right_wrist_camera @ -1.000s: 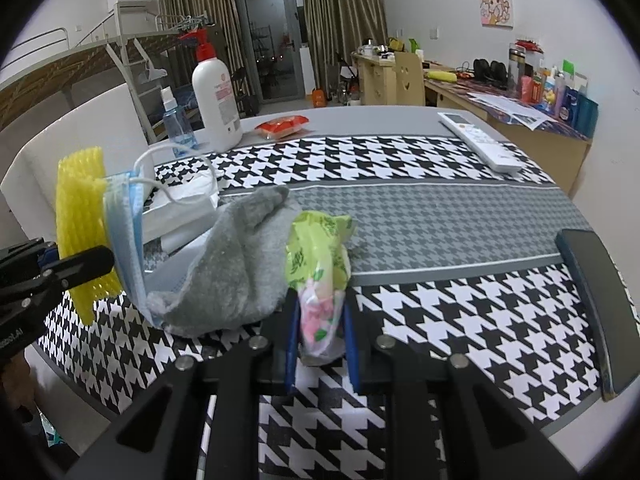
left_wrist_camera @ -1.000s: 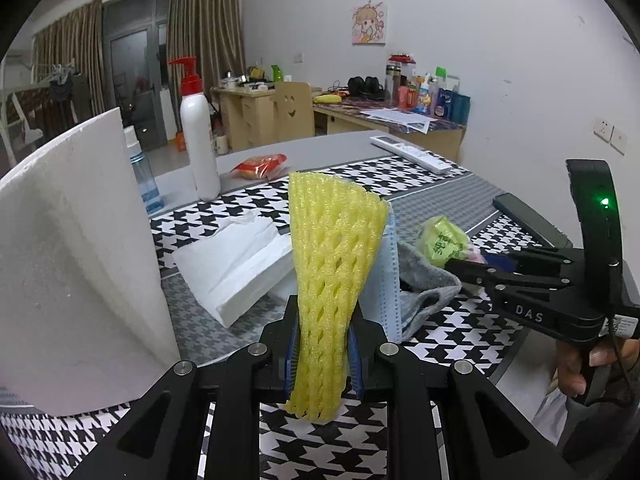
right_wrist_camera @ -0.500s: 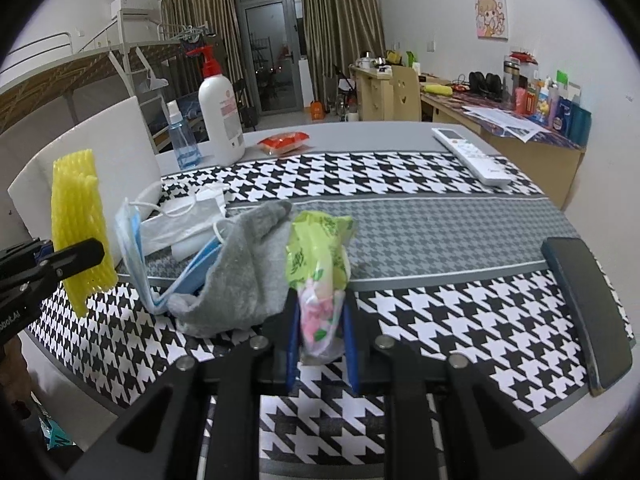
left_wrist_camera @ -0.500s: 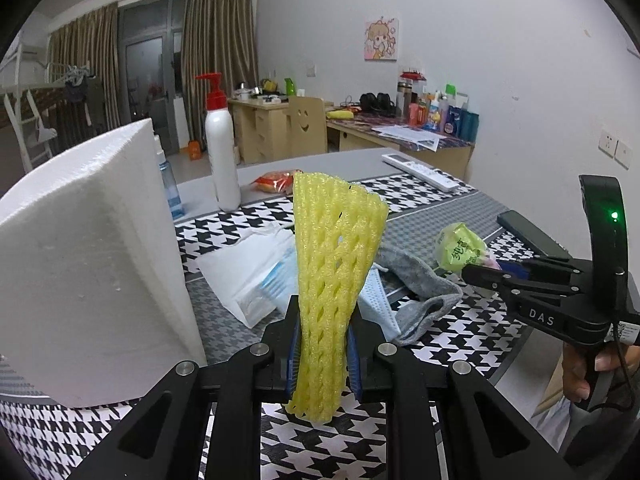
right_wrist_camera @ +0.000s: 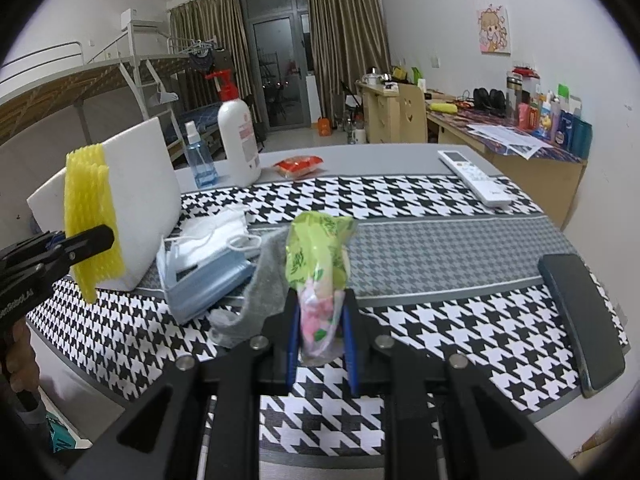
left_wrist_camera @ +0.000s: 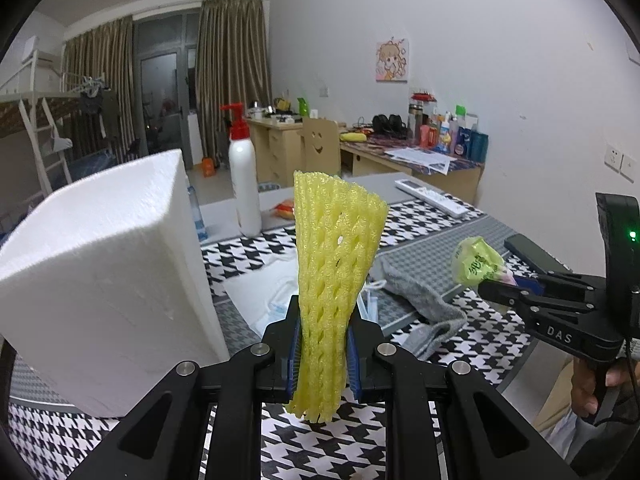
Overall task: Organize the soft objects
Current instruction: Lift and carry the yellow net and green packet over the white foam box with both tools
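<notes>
Both grippers higher than before: left gripper clamped on yellow foam net, right gripper on green packet.

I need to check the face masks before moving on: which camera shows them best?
Right wrist view: the blue face masks lie stacked in the open beside the grey sock. In the left wrist view the yellow foam net hides most of them.

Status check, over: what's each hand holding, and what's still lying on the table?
Left tongs shut on yellow foam net. Right tongs shut on green packet. Grey sock and face masks lie on table.
</notes>
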Motion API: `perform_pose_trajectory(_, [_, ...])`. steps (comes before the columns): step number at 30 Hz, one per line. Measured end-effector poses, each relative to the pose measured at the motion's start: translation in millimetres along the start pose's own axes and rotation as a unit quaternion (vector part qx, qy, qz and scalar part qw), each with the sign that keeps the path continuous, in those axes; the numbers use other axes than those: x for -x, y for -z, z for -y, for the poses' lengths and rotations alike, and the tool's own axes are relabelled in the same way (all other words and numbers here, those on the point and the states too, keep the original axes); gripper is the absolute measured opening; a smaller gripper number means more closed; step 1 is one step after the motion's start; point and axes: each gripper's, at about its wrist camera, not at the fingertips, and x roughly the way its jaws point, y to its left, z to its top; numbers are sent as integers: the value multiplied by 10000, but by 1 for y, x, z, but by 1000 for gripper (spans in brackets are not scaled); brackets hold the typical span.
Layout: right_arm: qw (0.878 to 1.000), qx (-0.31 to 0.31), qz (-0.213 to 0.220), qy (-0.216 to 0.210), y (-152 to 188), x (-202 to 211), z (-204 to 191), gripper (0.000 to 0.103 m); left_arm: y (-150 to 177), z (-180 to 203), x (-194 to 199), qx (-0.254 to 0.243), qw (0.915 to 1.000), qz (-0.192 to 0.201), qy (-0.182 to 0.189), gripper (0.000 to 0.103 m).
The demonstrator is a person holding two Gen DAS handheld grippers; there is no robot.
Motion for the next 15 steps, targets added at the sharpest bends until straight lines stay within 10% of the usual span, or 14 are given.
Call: perform_pose_trajectory(15, [9991, 94, 324, -239, -24, 15, -13, 23, -18, -4, 18, 2, 9994, 324, -125, 20])
